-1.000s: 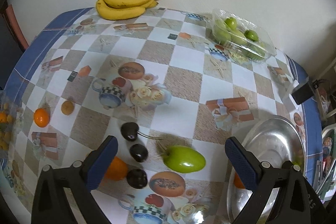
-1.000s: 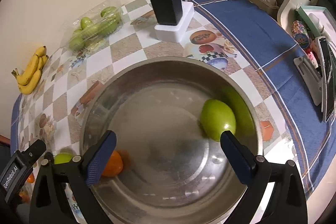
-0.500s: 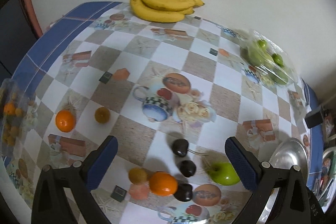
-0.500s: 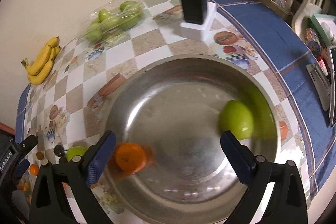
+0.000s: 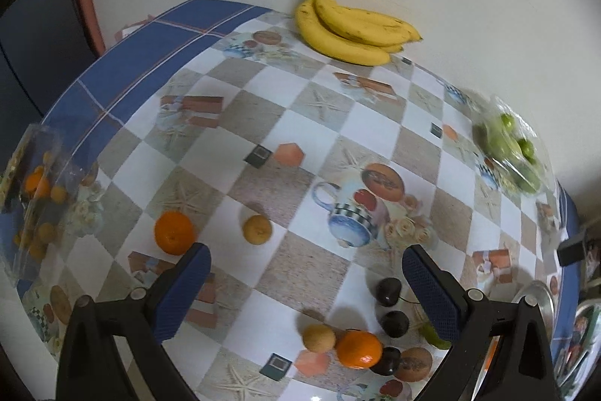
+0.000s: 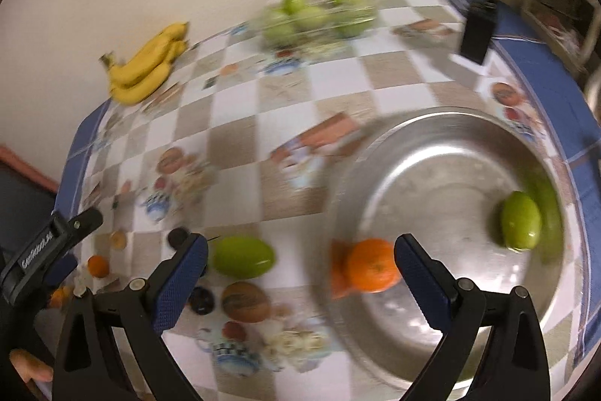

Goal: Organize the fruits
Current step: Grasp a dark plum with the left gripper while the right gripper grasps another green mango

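My left gripper [image 5: 304,282] is open and empty above the checked tablecloth. An orange [image 5: 174,232] and a small yellow fruit [image 5: 257,229] lie just beyond its left finger. Another orange [image 5: 358,349], a small yellow fruit [image 5: 318,338] and dark plums [image 5: 388,291] lie near its right finger. My right gripper [image 6: 300,275] is open and empty, over the left rim of the steel bowl [image 6: 443,145]. The bowl holds an orange [image 6: 372,265] and a green fruit [image 6: 520,225]. A green fruit [image 6: 242,257] lies on the table left of the bowl.
A banana bunch [image 5: 353,27] lies by the wall. A clear box of green fruit [image 5: 516,153] sits at the right, a clear bag of small oranges [image 5: 30,202] at the left table edge. A black charger [image 6: 477,32] stands behind the bowl.
Both grippers have swung left. The left view now centres on the loose oranges; the right view has shifted off the bowl toward the green fruit on the table. The orange rolled in the bowl.
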`<state>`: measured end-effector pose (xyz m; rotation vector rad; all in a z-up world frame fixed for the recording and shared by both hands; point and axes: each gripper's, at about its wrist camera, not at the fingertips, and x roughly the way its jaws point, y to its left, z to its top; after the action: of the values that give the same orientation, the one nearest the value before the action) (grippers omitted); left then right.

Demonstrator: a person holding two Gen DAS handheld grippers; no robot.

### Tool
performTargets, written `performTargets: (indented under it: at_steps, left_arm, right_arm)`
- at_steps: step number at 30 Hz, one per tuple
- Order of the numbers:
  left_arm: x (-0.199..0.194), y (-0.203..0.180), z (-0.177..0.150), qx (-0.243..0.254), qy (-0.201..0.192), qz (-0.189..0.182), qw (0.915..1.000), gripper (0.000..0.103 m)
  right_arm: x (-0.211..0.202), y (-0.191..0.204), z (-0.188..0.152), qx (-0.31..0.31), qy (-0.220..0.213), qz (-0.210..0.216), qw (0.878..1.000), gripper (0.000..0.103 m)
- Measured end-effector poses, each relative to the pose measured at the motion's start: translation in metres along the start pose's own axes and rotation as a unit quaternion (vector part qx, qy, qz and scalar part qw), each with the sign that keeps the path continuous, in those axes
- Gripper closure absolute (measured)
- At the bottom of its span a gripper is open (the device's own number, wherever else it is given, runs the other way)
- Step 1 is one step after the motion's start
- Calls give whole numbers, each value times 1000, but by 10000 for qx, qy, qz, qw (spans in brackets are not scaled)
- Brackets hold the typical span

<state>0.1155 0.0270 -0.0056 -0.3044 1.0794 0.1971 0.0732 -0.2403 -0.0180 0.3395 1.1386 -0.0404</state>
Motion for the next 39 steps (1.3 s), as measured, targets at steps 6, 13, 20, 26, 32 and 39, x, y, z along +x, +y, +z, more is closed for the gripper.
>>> performTargets:
  at_steps: [6,13,20,26,32,39]
  left_arm:
    - [0,8,4,-69,28,-47,10000,0]
    - [18,-1,0,-58,383,-243,9990,0]
    - [32,-16,-3,29,611,-524,9968,1]
    - [46,-33,-9,231,826,-775,9933,5]
    - [59,-46,-14,448,1024,-827,9903,18]
    - [69,-57,-19,570,1185,-946,9868,39]
  right_arm:
    - [11,24,-1,-159,111,197,9996,4]
    - [27,37,-1,-265,259,241,9990,4]
    - [44,41,-2,-306,407,145,9986,4]
    - [54,44,-4,-362,510,57,9980,5]
    - [66,38,-6,-262,657,12,9975,15]
    - [70,33,-7,-156,737,11,9972,34]
